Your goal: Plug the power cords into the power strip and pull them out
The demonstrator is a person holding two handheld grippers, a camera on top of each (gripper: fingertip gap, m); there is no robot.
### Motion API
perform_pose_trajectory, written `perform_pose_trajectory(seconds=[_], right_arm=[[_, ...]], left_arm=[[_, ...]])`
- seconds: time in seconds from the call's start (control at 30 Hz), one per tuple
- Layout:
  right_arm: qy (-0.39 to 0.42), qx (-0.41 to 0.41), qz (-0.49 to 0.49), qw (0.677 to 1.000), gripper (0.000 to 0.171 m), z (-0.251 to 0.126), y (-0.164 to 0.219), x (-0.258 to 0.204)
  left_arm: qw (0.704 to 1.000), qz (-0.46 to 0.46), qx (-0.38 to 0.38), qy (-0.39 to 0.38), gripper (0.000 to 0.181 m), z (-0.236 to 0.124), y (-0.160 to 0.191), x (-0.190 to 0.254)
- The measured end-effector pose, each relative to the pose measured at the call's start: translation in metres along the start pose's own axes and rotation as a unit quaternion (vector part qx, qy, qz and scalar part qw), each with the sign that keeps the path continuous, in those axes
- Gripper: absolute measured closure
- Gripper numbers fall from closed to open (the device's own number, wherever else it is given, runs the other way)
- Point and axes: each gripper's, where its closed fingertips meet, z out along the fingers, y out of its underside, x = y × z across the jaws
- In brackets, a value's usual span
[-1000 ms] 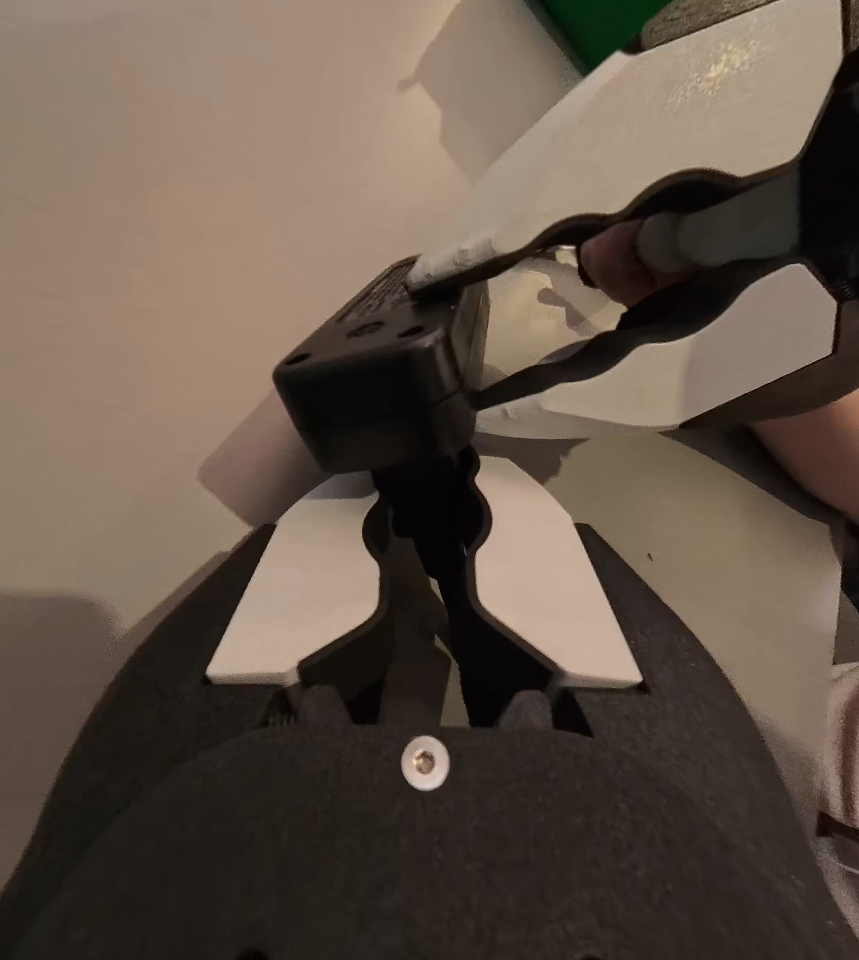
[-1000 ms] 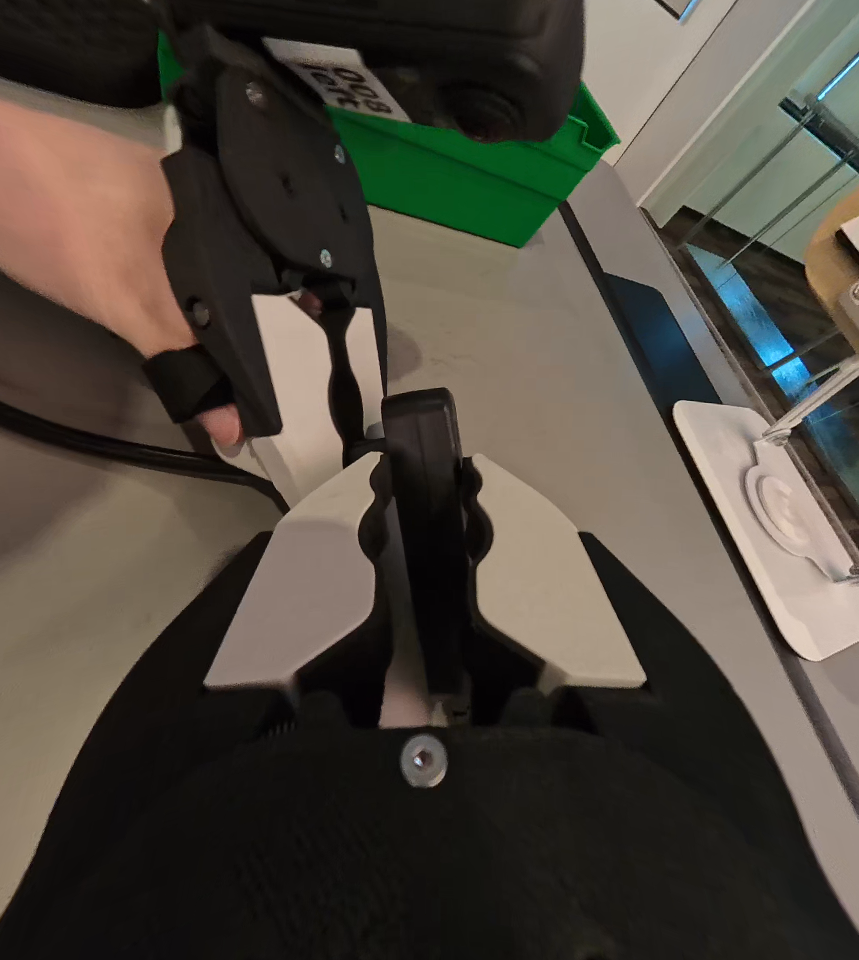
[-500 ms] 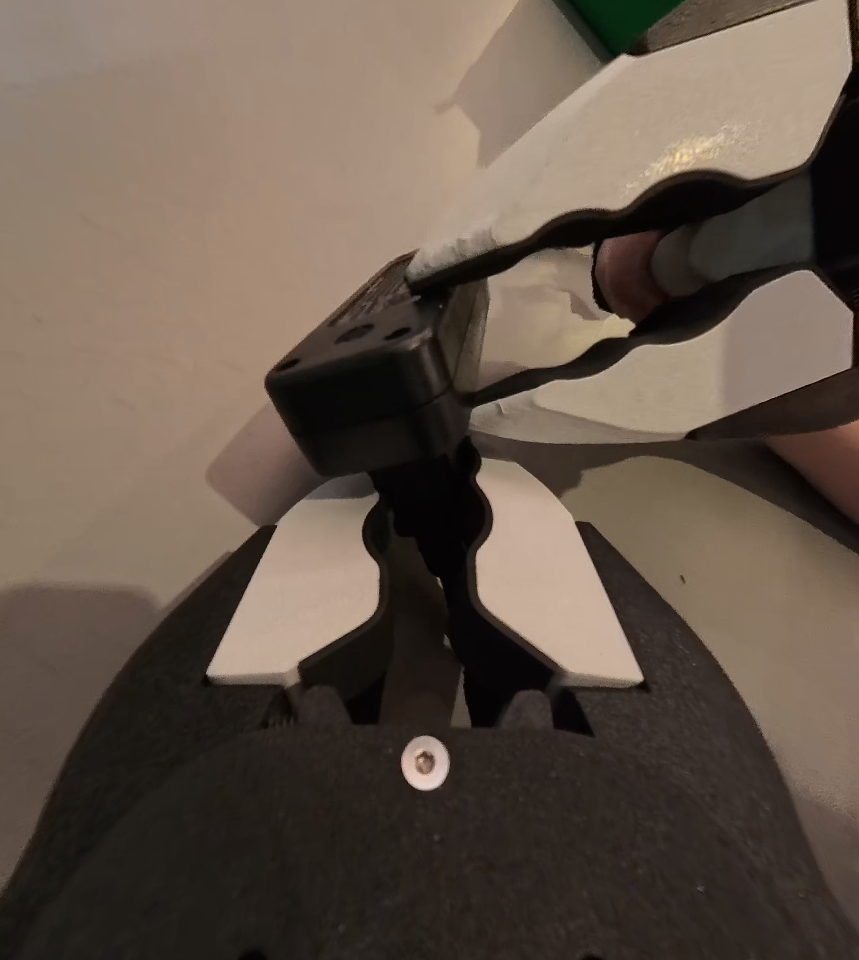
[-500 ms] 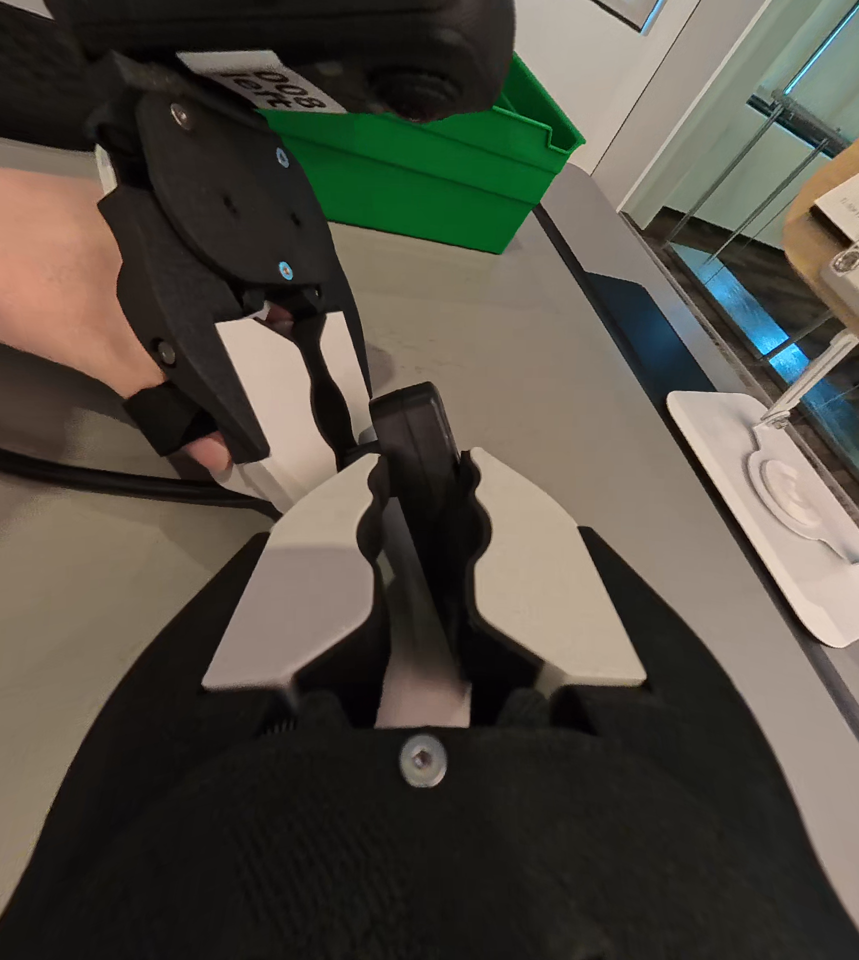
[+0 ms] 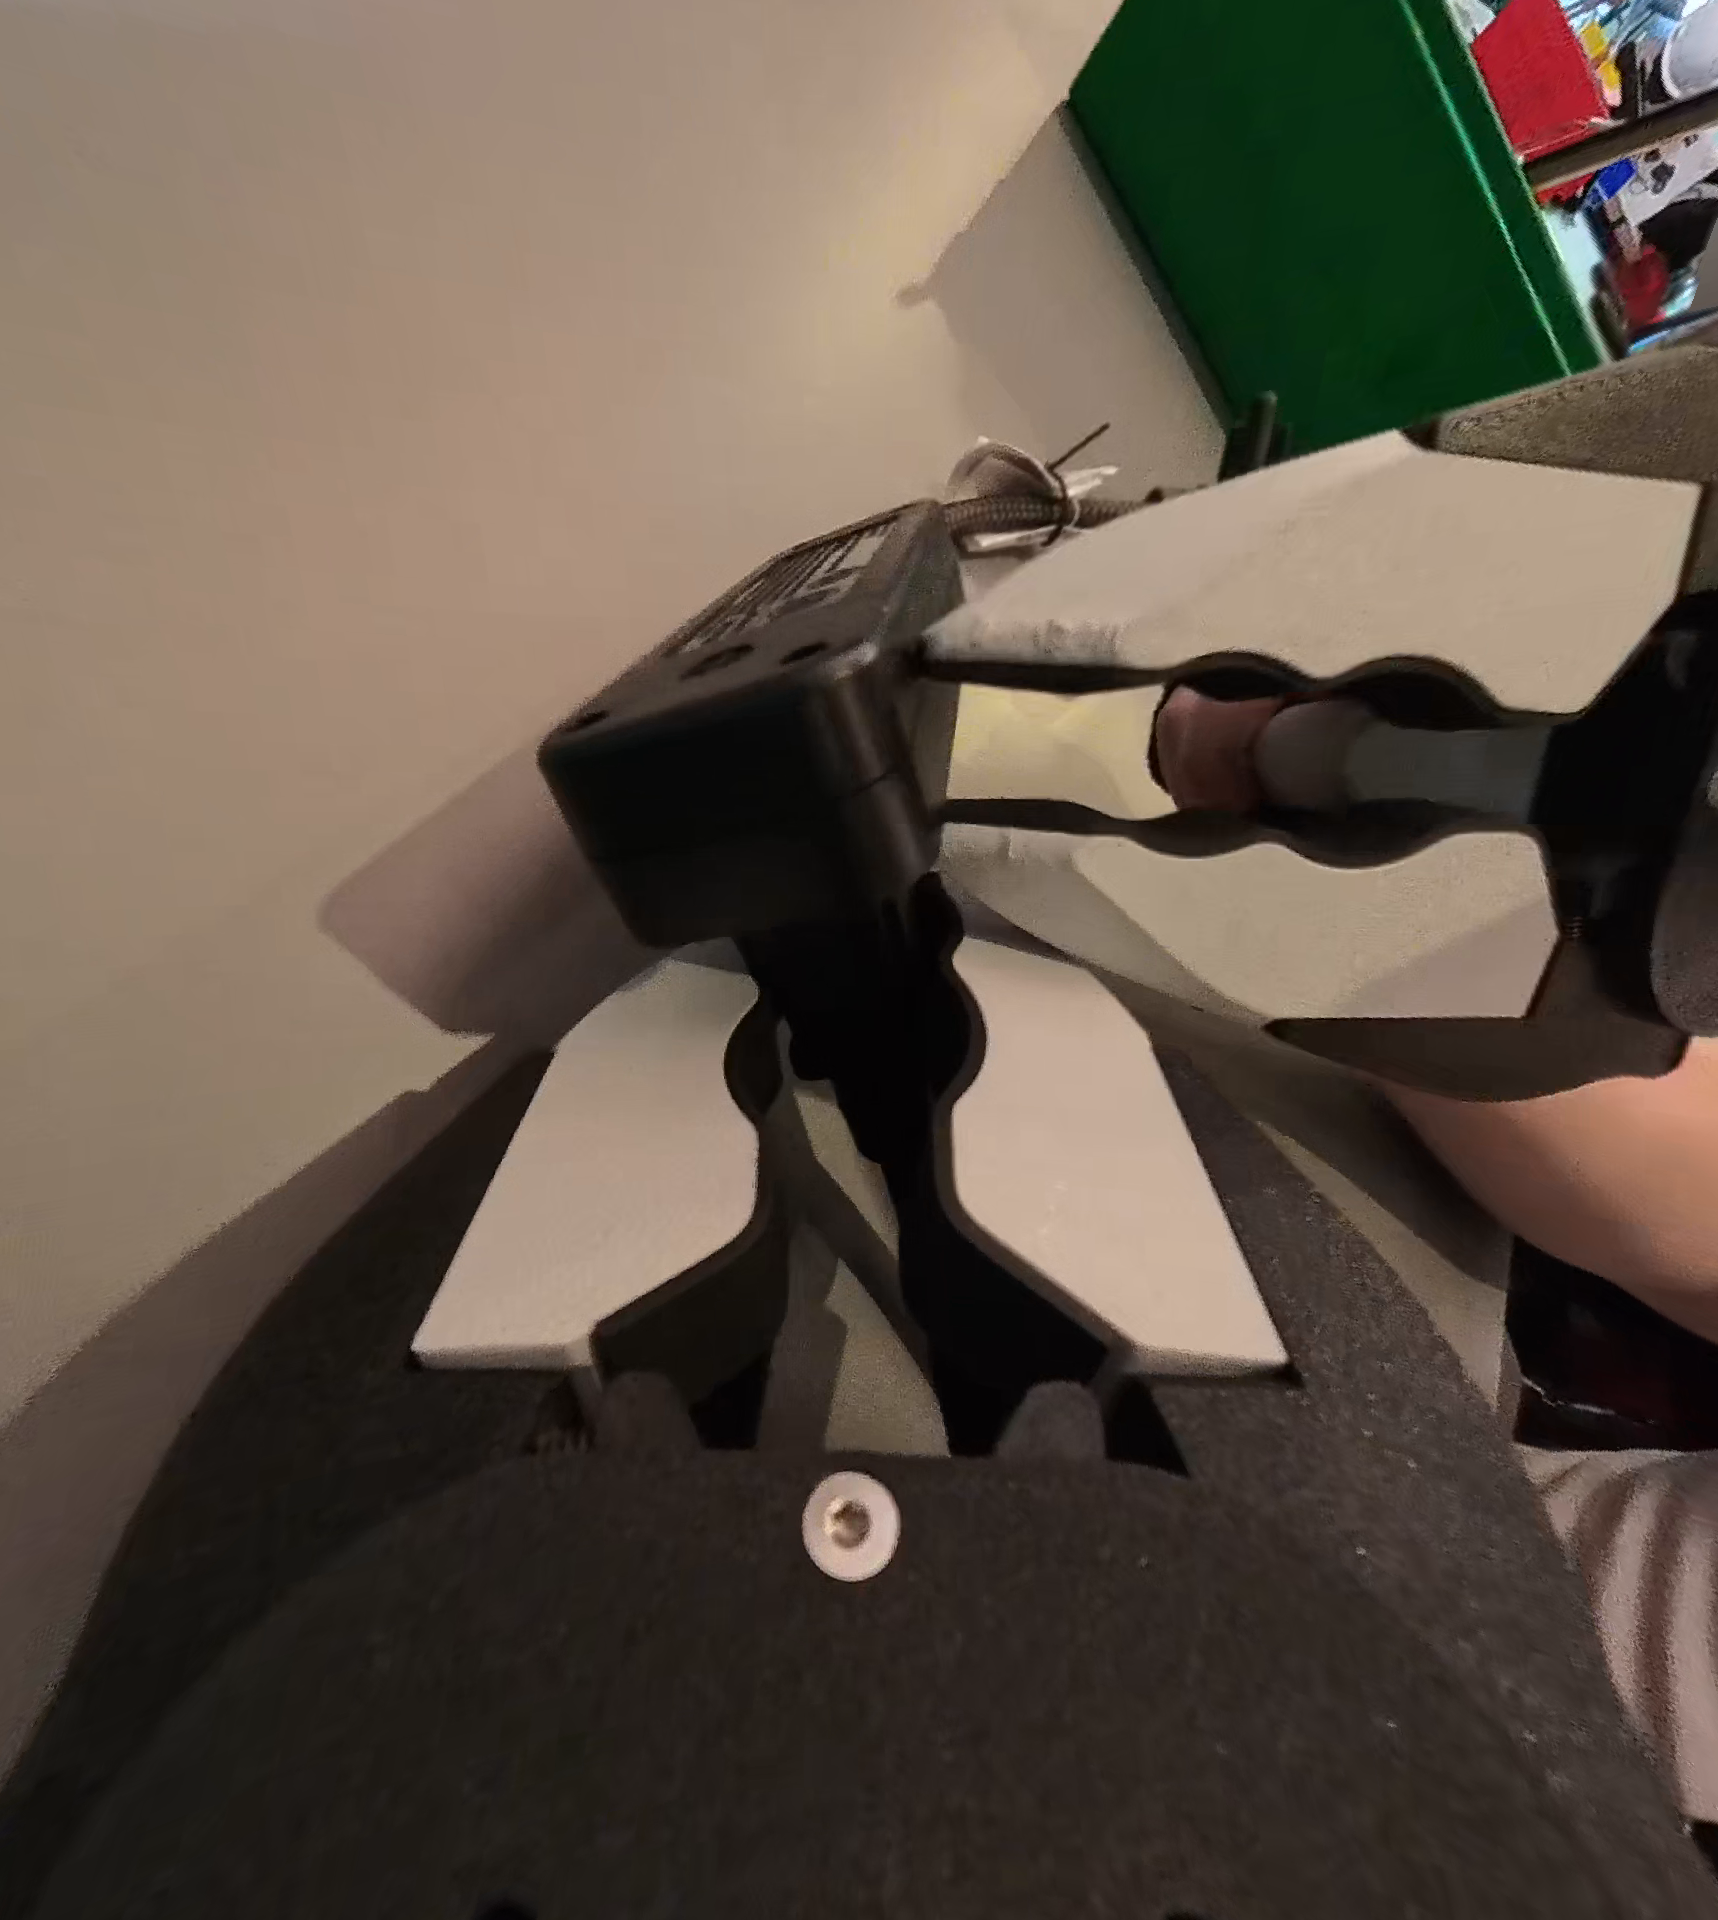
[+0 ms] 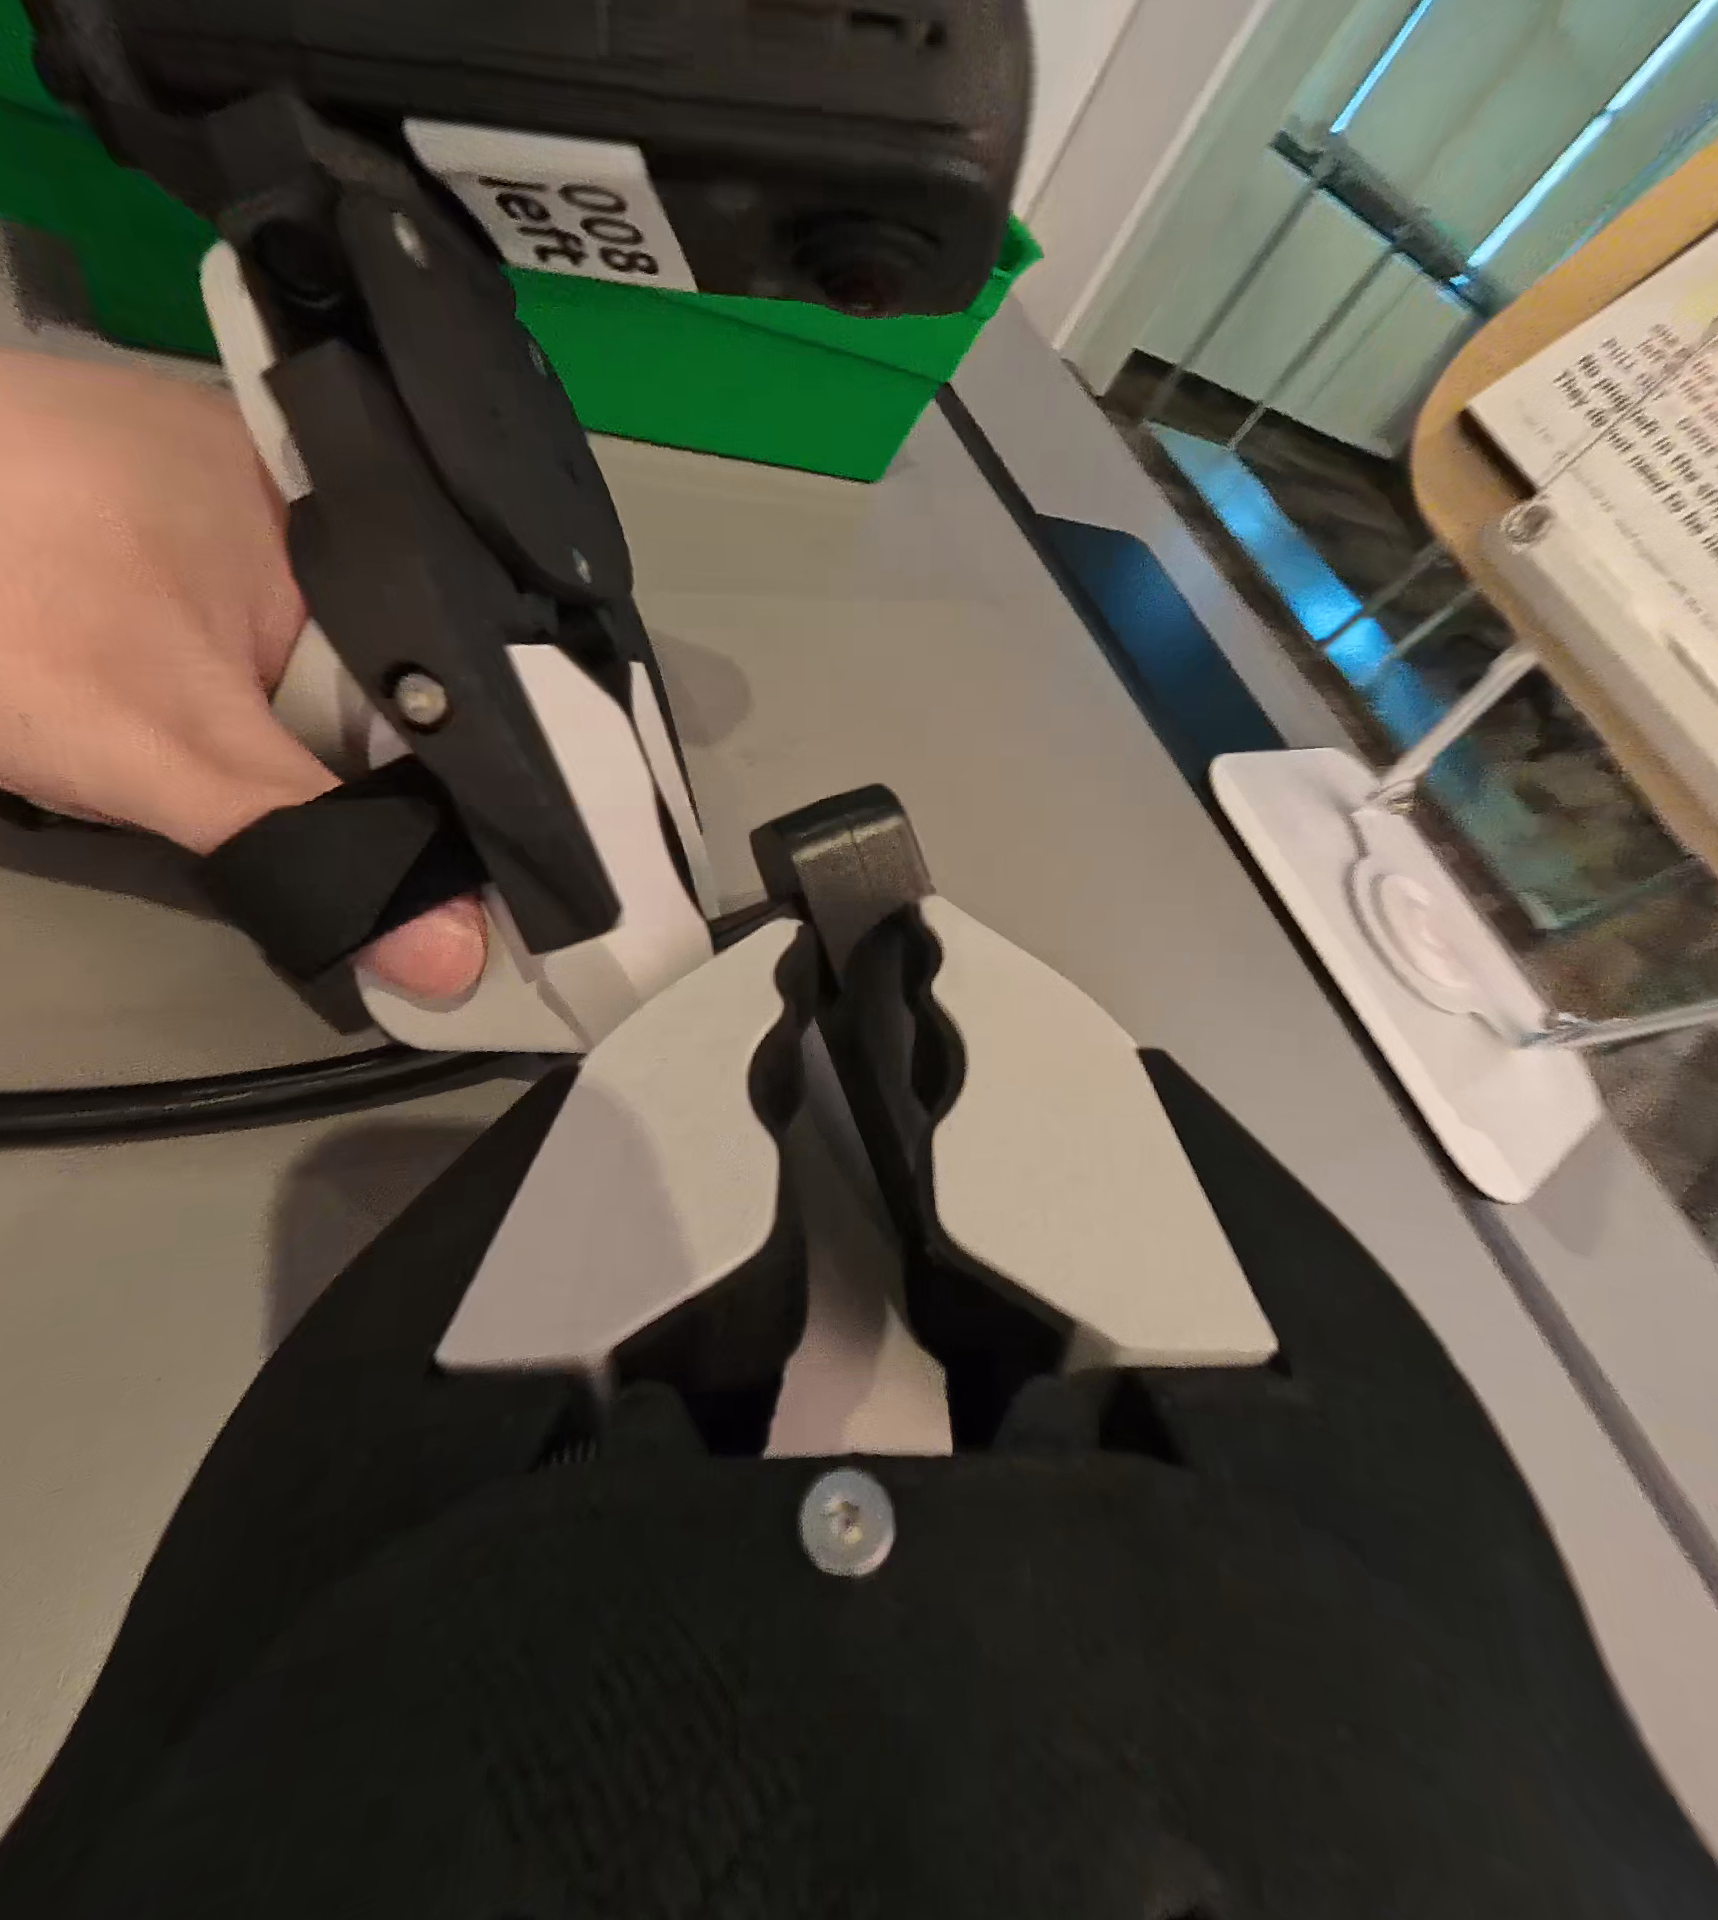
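Black boxy adapter (image 5: 730,790) with braided cord (image 5: 1016,509); left gripper (image 5: 860,997) and right gripper (image 6: 860,935) fingers both clamped on it.

The black cord (image 6: 159,1091) runs off the picture's left edge, its plug hidden between closed jaws.

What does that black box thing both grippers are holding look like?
Start at the green bin at the table's far end, then come nearer to where the two grippers meet. Between them is a small black adapter, held off the table. It is the only chunky block; the black cord nearby is thin.
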Motion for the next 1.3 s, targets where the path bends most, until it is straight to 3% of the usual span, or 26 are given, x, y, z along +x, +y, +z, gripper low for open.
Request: perform_pose_trajectory(seconds=[0.3, 1.03, 1.3], right_arm=[[0.035, -0.058, -0.024, 0.997, 0.157, 0.007, 0.0, 0.002], [0.095, -0.021, 0.006, 0.995, 0.168, 0.019, -0.007, 0.003], [0.03, 0.003, -0.066, 0.997, 0.163, 0.016, -0.011, -0.002]], left_arm=[[1.0, -0.015, 0.02, -0.007, 0.158, -0.003, -0.003, -0.006], [0.996, -0.024, 0.07, -0.052, 0.159, -0.012, -0.013, -0.022], [0.998, -0.01, 0.06, -0.029, 0.158, -0.017, -0.008, -0.016]])
